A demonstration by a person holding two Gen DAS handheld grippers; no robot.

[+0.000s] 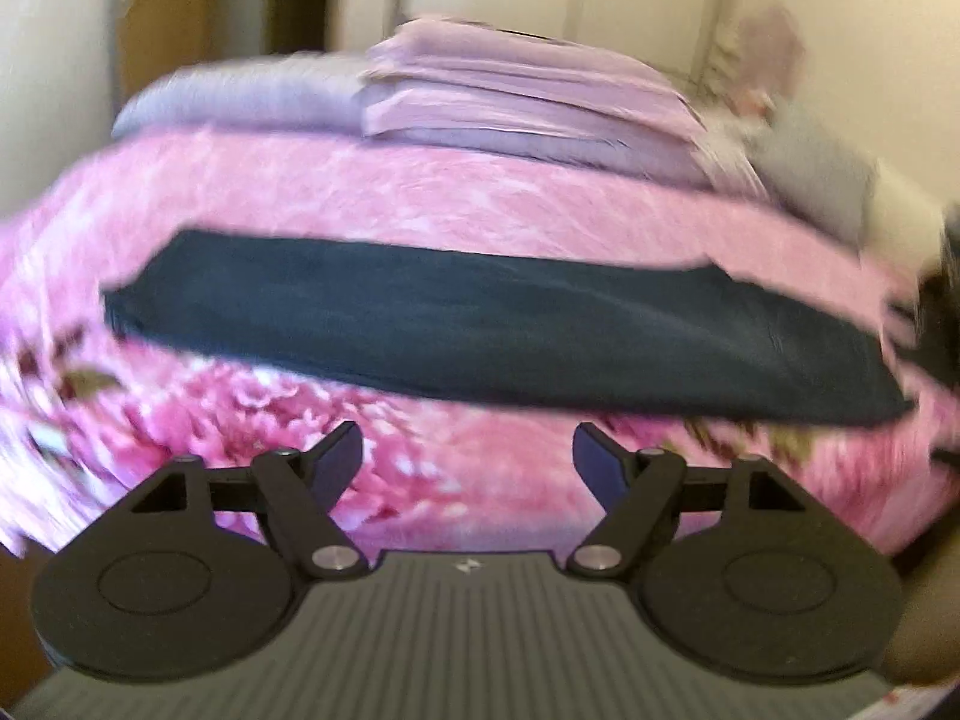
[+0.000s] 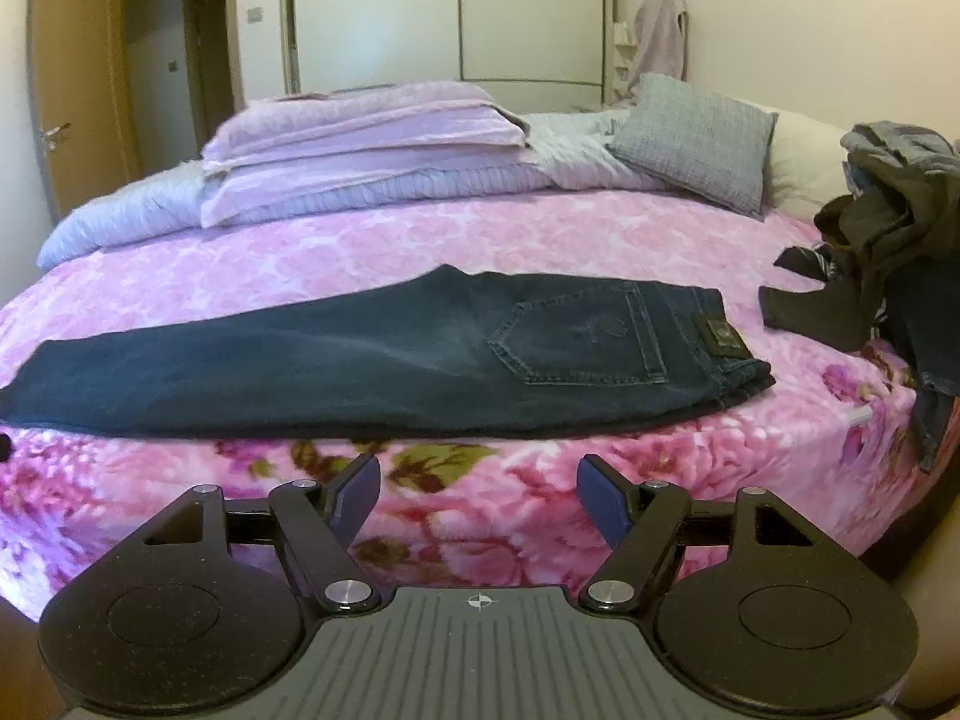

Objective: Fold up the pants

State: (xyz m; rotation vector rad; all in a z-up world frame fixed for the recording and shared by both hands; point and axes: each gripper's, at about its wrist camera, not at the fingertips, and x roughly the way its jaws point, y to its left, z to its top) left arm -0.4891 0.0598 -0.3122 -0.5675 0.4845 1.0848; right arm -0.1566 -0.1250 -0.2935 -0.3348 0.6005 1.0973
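Bed with pink floral bedspread [image 2: 420, 234] fills both views. Dark blue jeans [image 2: 384, 354] lie flat across it, folded lengthwise leg on leg, running left to right. Waistband end sits to the right, with a back pocket [image 2: 579, 339] facing up and a dark label patch [image 2: 720, 336] at the waist; leg ends reach the left edge of the right wrist view. In the left wrist view the jeans [image 1: 480, 324] show as a dark band across the middle of the bedspread [image 1: 420, 192], blurred, no detail readable.

Left gripper [image 1: 468, 456]: jaws stand wide, nothing between the blue pads, only bedspread beneath. It hangs near the front edge of the bed, short of the jeans, not touching them.

Right gripper [image 2: 479, 495]: jaws likewise wide and empty, over the floral print at the near edge of the bed, just short of the jeans' near hem line. No contact.

Far side of the bed: stack of folded lilac blankets [image 2: 366, 138] left of centre, on a pale quilt [image 2: 120, 216]. Grey textured cushion [image 2: 696, 144] to the right of the stack. Heap of dark unfolded clothes [image 2: 882, 240] at the right edge, well apart from the jeans.

Behind the bed: white sliding wardrobe [image 2: 456, 18], a wooden door [image 2: 72, 78] at far left, a pale garment [image 2: 660, 30] hanging at far right.
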